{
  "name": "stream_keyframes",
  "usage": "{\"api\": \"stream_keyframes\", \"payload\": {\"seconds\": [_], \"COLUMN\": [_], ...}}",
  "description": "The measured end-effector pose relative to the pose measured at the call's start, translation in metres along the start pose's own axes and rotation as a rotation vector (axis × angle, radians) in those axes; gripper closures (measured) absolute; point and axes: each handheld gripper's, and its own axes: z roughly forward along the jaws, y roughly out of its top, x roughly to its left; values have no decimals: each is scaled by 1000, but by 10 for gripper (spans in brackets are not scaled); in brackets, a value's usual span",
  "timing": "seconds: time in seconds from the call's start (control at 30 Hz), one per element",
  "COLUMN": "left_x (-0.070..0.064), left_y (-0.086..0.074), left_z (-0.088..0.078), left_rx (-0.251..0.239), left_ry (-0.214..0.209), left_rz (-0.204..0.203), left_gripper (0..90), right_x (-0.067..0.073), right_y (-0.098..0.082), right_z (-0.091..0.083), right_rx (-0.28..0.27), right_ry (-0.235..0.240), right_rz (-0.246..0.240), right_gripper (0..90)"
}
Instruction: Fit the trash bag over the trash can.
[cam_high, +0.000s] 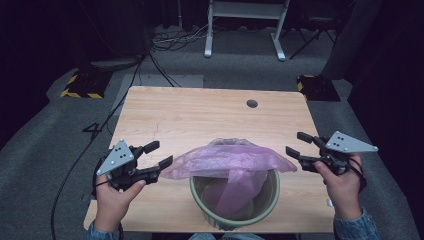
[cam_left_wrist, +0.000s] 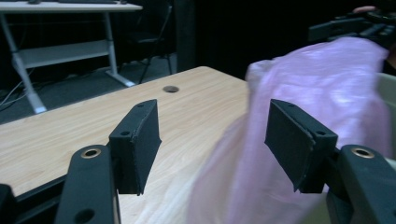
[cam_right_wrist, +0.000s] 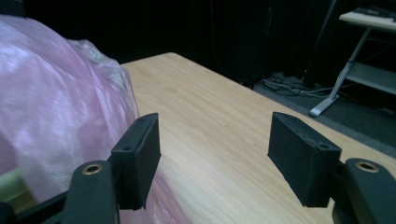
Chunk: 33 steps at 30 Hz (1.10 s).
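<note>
High view: the left gripper (cam_high: 161, 154) and right gripper (cam_high: 297, 143) flank the bin (cam_high: 272, 192), both jaws spread, grasping nothing. The pink bag (cam_high: 230, 162) drapes over its rim.

No readable text in any view

No words, brand names, labels or numbers can be read on anything here. The one sign-like marking is the yellow-and-black hazard striping on the dark floor block (cam_high: 80, 87) at the upper left of the high view; a similar block (cam_high: 316, 85) at the upper right shows only a faint yellow edge, too small to read.
</note>
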Motion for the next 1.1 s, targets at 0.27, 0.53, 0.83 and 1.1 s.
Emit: {"api": "stream_keyframes", "payload": {"seconds": [0.27,0.53,0.83,1.1], "left_x": [-36,-10,-41,-47], "left_y": [-6,-19,-29,-53], "left_z": [-12,24,9,10], "left_rx": [43,137,187,144], "left_ry": [-68,-169,-247,-345], "left_rz": [8,-52,57,41], "left_gripper": [326,681,900,900], "right_x": [26,30,57,76], "right_y": [0,-2,-12,-38], "right_z": [-24,1,-23,-36], "right_rx": [46,177,134,175], "right_ry": [78,218,279,340], "right_rz": [-68,-84,-167,-162], "right_gripper": [305,713,890,900]}}
